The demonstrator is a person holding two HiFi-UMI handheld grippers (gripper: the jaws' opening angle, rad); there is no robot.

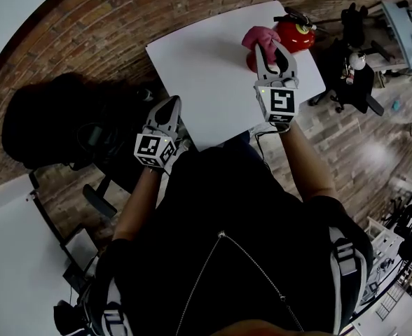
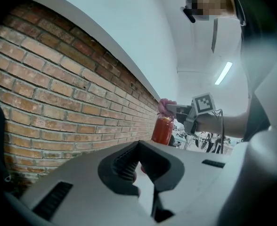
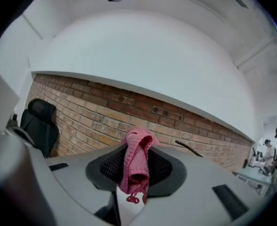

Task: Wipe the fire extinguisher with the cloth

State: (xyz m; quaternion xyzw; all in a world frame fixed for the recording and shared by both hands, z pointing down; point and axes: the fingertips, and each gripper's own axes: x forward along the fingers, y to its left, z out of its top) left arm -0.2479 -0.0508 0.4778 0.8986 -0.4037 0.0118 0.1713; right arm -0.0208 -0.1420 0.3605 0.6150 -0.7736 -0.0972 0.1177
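A red fire extinguisher (image 1: 295, 36) stands at the far right corner of the white table (image 1: 206, 75). My right gripper (image 1: 274, 53) is shut on a pink knitted cloth (image 1: 259, 37), and the cloth rests against the extinguisher's top left side. In the right gripper view the cloth (image 3: 138, 149) hangs bunched between the jaws of the right gripper (image 3: 137, 175), hiding the extinguisher body. From the left gripper view, the extinguisher (image 2: 163, 130) has the cloth (image 2: 165, 107) and right gripper (image 2: 177, 109) at its top. My left gripper (image 1: 168, 112) hovers shut and holds nothing at the table's left edge.
A brick wall (image 1: 115, 19) runs behind the table. A black office chair (image 1: 66, 128) stands left of the table. Another white table (image 1: 10, 257) lies at the lower left. Desks, chairs and equipment (image 1: 374, 40) crowd the wooden floor to the right.
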